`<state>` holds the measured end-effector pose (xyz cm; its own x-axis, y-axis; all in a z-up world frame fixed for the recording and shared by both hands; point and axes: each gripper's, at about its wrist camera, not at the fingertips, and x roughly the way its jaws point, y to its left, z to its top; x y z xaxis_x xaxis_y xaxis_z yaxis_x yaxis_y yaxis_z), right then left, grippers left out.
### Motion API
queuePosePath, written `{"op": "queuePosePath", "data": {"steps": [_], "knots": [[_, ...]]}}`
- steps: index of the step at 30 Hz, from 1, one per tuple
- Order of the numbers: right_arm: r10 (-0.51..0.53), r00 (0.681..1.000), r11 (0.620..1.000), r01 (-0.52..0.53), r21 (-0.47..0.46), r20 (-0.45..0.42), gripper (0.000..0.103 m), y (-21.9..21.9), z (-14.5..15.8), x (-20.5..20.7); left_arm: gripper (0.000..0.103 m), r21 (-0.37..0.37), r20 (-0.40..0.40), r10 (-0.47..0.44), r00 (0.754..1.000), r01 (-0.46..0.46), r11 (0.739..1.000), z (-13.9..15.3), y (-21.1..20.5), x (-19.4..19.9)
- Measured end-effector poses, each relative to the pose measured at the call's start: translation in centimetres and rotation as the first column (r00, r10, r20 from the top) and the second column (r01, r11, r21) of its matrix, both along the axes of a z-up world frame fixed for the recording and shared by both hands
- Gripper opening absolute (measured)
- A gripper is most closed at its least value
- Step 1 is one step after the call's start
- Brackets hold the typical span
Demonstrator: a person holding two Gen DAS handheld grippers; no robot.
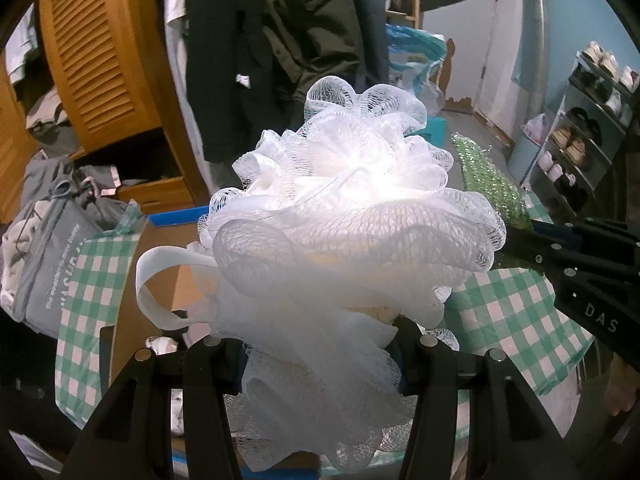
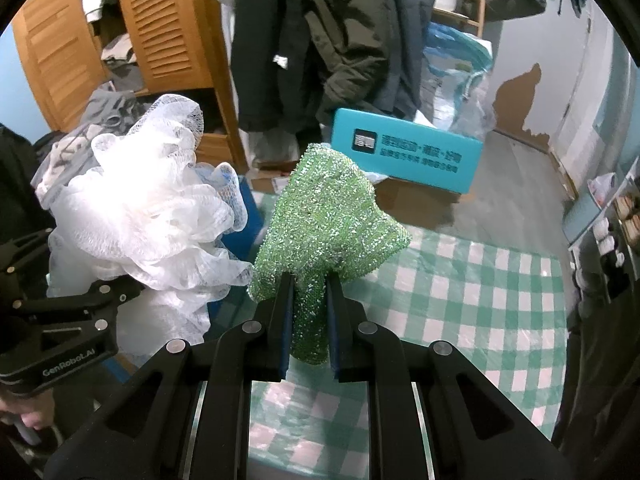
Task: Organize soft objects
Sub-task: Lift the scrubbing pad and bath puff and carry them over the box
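My left gripper (image 1: 320,344) is shut on a white mesh bath pouf (image 1: 340,220) that fills the middle of the left wrist view; its white ribbon loop (image 1: 160,292) hangs to the left. The pouf also shows in the right wrist view (image 2: 148,216), with the left gripper (image 2: 120,292) below it. My right gripper (image 2: 310,284) is shut on a sparkly green scrubbing cloth (image 2: 324,220), held up above the table. The cloth also shows in the left wrist view (image 1: 488,172), at the right behind the pouf, with the right gripper (image 1: 520,236) beside it.
A green-and-white checked tablecloth (image 2: 460,300) covers the table. A teal box (image 2: 404,152) lies beyond it. Dark coats (image 2: 320,40) hang behind, a wooden louvred wardrobe (image 2: 160,24) stands left, a shoe rack (image 1: 580,128) right, a grey bag (image 1: 52,248) at far left.
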<state>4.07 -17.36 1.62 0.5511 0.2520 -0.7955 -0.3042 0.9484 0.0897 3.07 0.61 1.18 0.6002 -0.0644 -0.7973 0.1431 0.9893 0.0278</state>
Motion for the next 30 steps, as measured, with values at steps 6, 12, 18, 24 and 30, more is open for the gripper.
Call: {"op": "queuePosePath", "data": {"steps": [6, 12, 18, 24, 30], "knots": [[0.03, 1.0, 1.0, -0.03, -0.004, 0.002, 0.013, 2.1, 0.3, 0.3, 0.053, -0.006, 0.006, 0.034, 0.999, -0.034, 0.999, 0.2, 1.9, -0.1], [0.06, 0.998, 0.998, -0.06, -0.008, -0.005, 0.013, 4.2, 0.3, 0.7, 0.053, -0.015, 0.0, 0.07, 0.998, -0.07, 0.997, 0.0, 4.0, -0.1], [0.09, 0.996, 0.996, -0.09, -0.005, -0.022, 0.013, 6.4, -0.2, 1.4, 0.054, -0.019, -0.012, 0.106, 0.994, -0.106, 0.994, -0.5, 6.0, -0.1], [0.122, 0.992, 0.992, -0.123, -0.006, -0.04, 0.013, 8.9, -0.7, 2.0, 0.054, -0.017, -0.017, 0.146, 0.989, -0.147, 0.989, -0.9, 8.1, -0.1], [0.152, 0.987, 0.988, -0.152, -0.004, -0.059, 0.013, 11.2, -1.2, 2.7, 0.054, -0.016, -0.045, 0.188, 0.981, -0.189, 0.982, -2.1, 10.6, 0.3]]}}
